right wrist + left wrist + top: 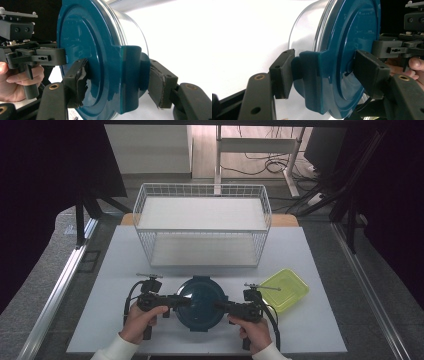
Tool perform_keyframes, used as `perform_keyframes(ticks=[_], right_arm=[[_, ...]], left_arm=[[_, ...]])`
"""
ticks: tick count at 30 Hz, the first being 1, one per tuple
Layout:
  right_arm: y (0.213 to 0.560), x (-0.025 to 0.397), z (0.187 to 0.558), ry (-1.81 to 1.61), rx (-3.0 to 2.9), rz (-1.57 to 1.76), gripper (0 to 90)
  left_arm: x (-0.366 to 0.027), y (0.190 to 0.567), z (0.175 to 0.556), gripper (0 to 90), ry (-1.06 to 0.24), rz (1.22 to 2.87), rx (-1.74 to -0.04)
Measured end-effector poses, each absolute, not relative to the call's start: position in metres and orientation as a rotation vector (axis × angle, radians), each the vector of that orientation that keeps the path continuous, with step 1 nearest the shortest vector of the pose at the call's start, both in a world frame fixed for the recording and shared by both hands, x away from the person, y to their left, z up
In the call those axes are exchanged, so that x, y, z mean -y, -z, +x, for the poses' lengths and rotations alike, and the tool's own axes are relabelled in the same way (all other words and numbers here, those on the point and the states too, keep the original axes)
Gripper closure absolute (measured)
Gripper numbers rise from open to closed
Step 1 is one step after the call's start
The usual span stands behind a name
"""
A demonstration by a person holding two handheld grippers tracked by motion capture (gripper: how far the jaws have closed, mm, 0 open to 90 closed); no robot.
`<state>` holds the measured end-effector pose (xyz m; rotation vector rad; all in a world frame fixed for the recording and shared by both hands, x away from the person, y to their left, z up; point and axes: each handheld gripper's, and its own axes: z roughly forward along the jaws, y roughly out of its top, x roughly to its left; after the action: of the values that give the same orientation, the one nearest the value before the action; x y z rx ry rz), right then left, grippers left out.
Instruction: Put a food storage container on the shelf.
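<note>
Gripping from opposite sides, the left gripper (181, 301) and the right gripper (223, 306) are both closing on the round container (201, 303), which is sitting at the near middle of the white table (120, 270), just in front of the wire basket (202, 222).

In the left gripper view, the jaws are straddling a dark teal latch tab (312, 75) at the rim of the teal lid (357, 37), one pad under the tab against the clear bowl side and the other on the lid's top face; the pinch looks tight on the far pad, nearly touching on the near one. In the right gripper view, the right gripper (117, 85) is doing the same on the opposite latch tab (131, 75), its worn pads pressing lid and tab between them.

Holding two opposing tabs at once is likely steadying the container evenly, either for lifting it level toward the basket or for working the clasps.

A yellow-green lidded box (283, 289) is lying just right of the container, apart from it.

No brand, label or readable writing is showing on the lid, the box or the grippers.
</note>
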<state>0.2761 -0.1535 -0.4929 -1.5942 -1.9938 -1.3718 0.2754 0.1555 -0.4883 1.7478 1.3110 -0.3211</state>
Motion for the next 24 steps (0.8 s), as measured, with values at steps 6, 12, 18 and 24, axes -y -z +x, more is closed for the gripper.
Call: perform_keyframes(ticks=[6,12,18,24], right_arm=[[0.487,0.153,0.276,1.382,2.008,-1.583,37.5],[0.480,0.153,0.277,1.397,2.021,-1.576,37.5],[0.476,0.153,0.280,1.401,2.031,-1.575,37.3],[0.468,0.151,0.285,1.413,2.038,-1.573,37.1]], left_arm=[[-0.156,0.483,0.274,35.3,0.308,1.748,-1.293],[-0.157,0.477,0.275,35.4,0.293,1.754,-1.279],[-0.156,0.473,0.279,35.7,0.288,1.756,-1.267],[-0.158,0.465,0.283,35.6,0.275,1.732,-1.269]])
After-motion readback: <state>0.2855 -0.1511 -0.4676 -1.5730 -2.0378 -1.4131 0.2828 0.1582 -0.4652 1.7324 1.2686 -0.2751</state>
